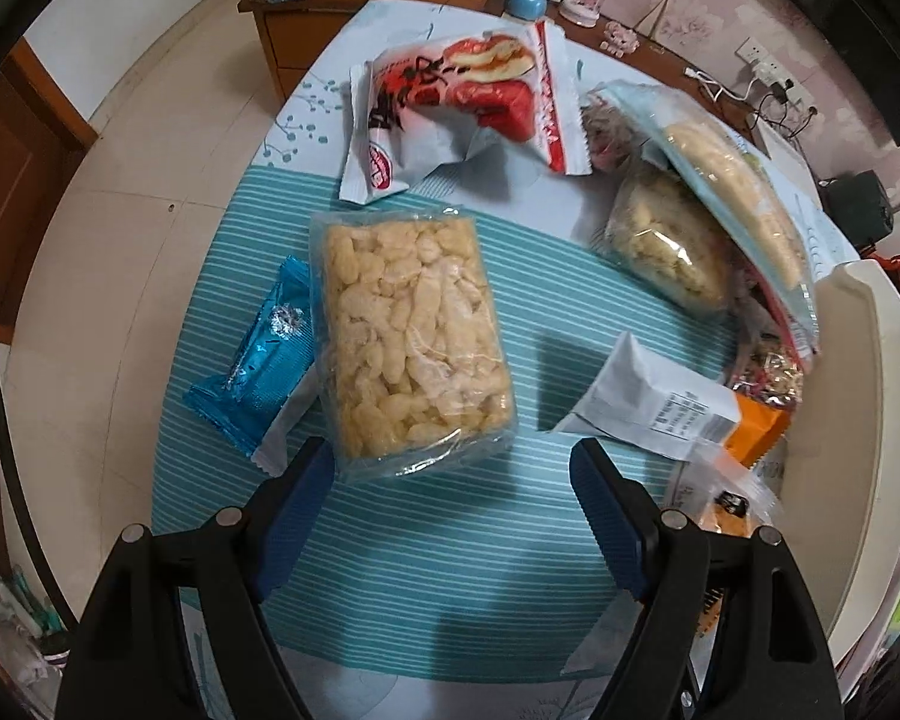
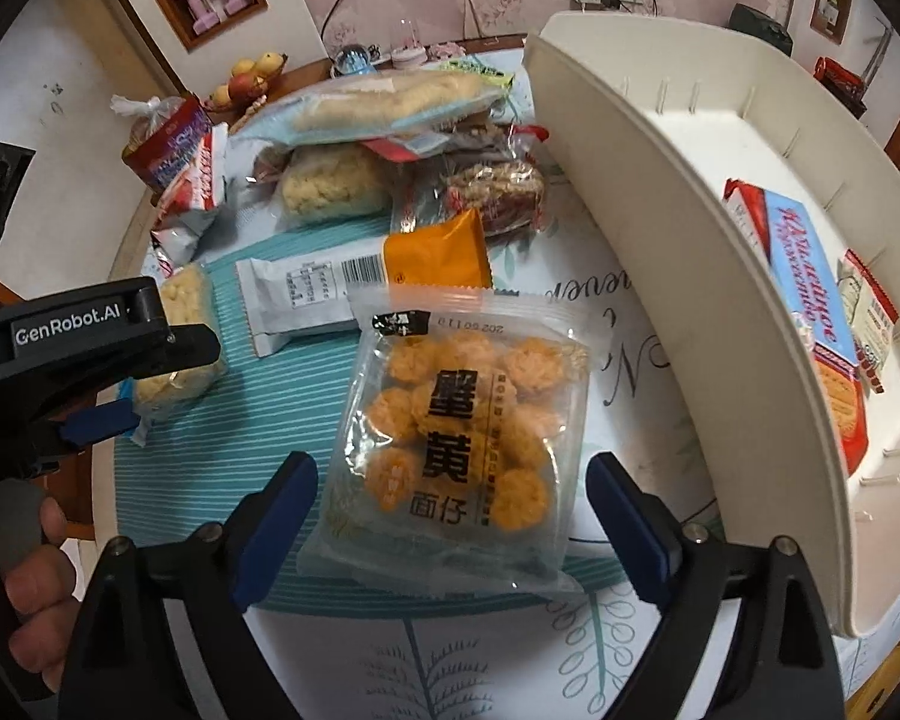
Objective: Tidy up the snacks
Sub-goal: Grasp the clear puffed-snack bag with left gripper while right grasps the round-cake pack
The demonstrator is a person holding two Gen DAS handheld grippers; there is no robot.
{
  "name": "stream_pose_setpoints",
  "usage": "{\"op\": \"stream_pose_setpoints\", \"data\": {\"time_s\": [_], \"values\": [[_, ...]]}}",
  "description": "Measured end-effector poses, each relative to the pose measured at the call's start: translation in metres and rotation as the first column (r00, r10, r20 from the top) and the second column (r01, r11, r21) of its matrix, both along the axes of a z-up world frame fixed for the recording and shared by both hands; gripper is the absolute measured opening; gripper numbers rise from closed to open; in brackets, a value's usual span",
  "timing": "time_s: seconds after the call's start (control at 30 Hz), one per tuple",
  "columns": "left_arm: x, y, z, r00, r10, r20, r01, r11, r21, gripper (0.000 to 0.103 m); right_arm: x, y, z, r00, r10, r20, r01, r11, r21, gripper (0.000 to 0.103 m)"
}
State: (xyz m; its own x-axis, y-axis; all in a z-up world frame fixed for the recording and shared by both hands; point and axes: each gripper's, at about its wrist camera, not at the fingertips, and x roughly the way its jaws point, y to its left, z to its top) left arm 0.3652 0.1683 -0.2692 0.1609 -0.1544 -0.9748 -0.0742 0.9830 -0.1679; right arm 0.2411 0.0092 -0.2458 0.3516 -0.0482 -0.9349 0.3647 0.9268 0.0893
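Both grippers hang over the striped teal mat (image 1: 426,540) on the table, pointing steeply down, each with its jaws spread wide and nothing clamped. The left gripper (image 1: 450,480) is poised just short of a clear pack of pale puffed rice cake (image 1: 411,330); the pack's near edge lies between the blue pads (image 1: 294,516) without touching either. A blue foil bar (image 1: 258,372) lies against the pack's left side, and a red-and-white wrapper (image 1: 450,114) sits beyond it. The right gripper (image 2: 450,516) straddles the lower end of a clear bag of orange snack balls (image 2: 456,444), which lies flat on the mat, its pads standing clear on either side. Behind that bag lies one white-and-orange bar (image 2: 360,282), then a heap of several clear packs that I cannot count exactly. To the right stands a cream bin (image 2: 648,276), tilted, holding two items: a blue-and-red biscuit pack (image 2: 804,276) and a smaller red-edged packet (image 2: 870,318). A hand (image 2: 36,588) grips the left tool's handle at the right camera's left edge.
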Motion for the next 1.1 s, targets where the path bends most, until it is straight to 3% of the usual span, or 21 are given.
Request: {"op": "stream_pose_setpoints", "data": {"time_s": [0.53, 0.73, 1.1], "values": [[0.016, 0.008, -0.027, 0.998, 0.059, -0.010, -0.059, 0.998, 0.035, 0.080, 0.017, 0.010, -0.016, 0.999, 0.039, -0.036, -0.042, 0.997, -0.068, 0.090], [0.020, 0.015, -0.029, 0.999, 0.054, 0.007, -0.054, 0.998, 0.015, 0.065, 0.015, 0.013, -0.014, 0.999, 0.047, -0.023, -0.049, 0.996, -0.075, 0.086], [0.016, 0.010, -0.024, 0.998, 0.061, 0.011, -0.061, 0.998, -0.011, 0.060, 0.003, 0.008, -0.009, 0.999, 0.046, -0.029, -0.048, 0.996, -0.075, 0.082]]}}
